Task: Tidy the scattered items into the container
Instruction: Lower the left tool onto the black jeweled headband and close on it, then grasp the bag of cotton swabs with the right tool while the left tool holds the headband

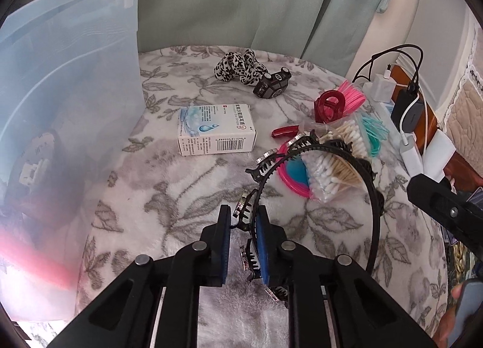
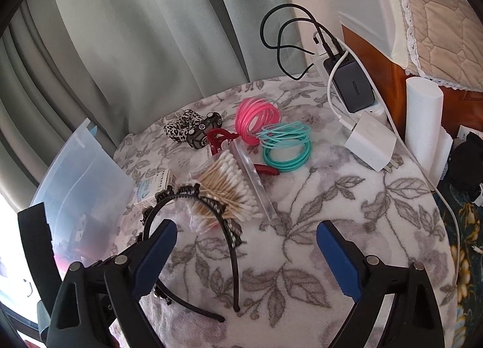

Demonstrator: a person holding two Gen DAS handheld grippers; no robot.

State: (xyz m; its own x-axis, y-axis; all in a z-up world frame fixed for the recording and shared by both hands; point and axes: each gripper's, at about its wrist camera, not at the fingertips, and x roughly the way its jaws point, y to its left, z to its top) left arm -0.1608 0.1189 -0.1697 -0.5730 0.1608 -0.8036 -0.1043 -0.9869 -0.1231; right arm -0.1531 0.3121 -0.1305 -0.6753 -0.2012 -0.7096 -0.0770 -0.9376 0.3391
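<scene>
**Left gripper pinches the toothed headband beside the storage bin**

The floral fleece blanket (image 1: 169, 197) covers the whole surface, and every place here is given from the translucent plastic bin (image 1: 66, 106), which stands at the blanket's left edge with a few dim shapes showing through its wall.

Just right of the bin lies the white eye-drop box (image 1: 215, 130). Farther right, the black toothed headband (image 1: 317, 148) arches over a bag of cotton swabs (image 1: 335, 160), with a pink round compact (image 1: 294, 177) touching the bag underneath. Past these, farthest from the bin, sit pink hair ties (image 2: 256, 117) and teal hair ties (image 2: 286, 148), a red claw clip (image 1: 329, 106) and a small red clip (image 1: 285, 131). Toward the back, well apart from the bin, a leopard-print scrunchie (image 1: 238, 67) touches a dark toy car (image 1: 273, 83). White chargers (image 2: 369, 144) and a dark power brick (image 2: 357, 91) lie at the far right edge.

The left gripper (image 1: 244, 245) has its jaws pressed onto one toothed end of the headband. The right gripper (image 2: 246, 254) hangs over bare blanket with jaws spread wide, nothing between them.
</scene>
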